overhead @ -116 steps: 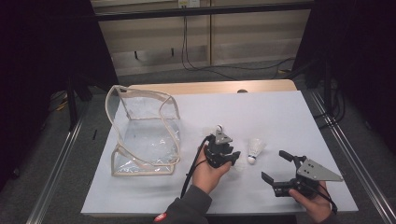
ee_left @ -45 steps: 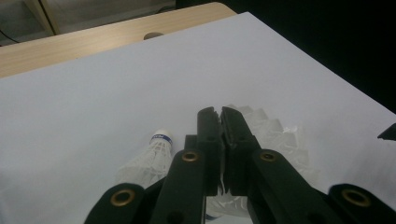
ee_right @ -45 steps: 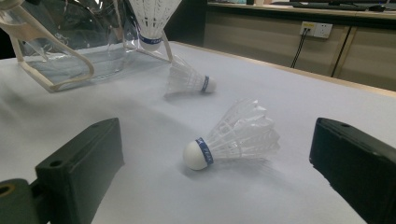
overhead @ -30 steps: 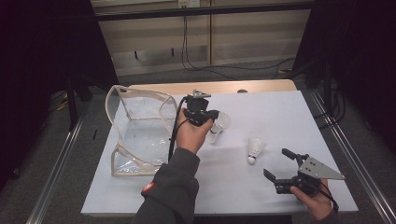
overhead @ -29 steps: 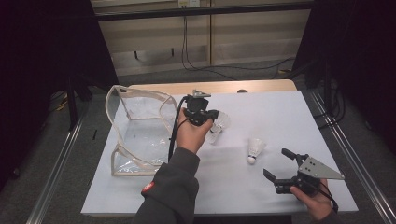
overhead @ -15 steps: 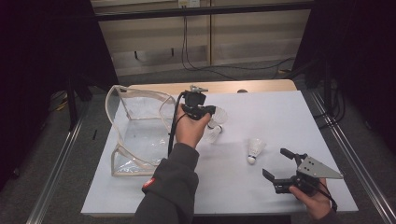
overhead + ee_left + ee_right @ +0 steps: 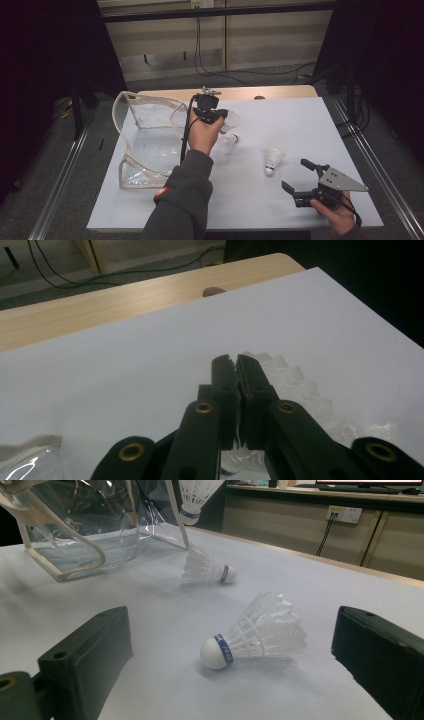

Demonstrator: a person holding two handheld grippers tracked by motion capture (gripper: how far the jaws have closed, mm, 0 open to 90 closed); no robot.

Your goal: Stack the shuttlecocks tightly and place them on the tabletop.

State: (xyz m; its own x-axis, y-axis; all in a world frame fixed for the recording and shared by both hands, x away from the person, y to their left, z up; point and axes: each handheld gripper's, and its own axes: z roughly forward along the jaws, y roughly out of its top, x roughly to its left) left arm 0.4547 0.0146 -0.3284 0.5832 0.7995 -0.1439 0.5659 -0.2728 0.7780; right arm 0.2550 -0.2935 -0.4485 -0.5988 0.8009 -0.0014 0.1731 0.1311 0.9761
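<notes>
Shows, at far left on the white table (image 7: 310, 120), a clear bag (image 7: 145, 140) standing with its mouth open. Finds the left gripper (image 7: 212, 112) raised just beside that mouth, jaws pressed together and pinching the feather skirt of the held shuttle (image 7: 231, 119), cork end hanging low. Confirms the grip in the left gripper view: black tips (image 7: 236, 362) nearly meeting, white feathers (image 7: 295, 390) pinned thin between them.

Catches, farther right, a second shuttle (image 7: 231, 142) lying on its side near the bag, and a third shuttle (image 7: 272, 161) on its side, well apart from the first two. Puts the right gripper (image 7: 300, 177) low at the table's right, jaws spread wide and holding nothing, pointed at the third shuttle (image 7: 255, 632).

Suggests very light, fragile goods: thin feathers likely to bend or crush under a hard squeeze, and a round, smooth cork likely to slip. Favours a gentle hold across the skirt close to the blue band, where the feathers bunch stiffest. Warns of rolling at a nudge.
</notes>
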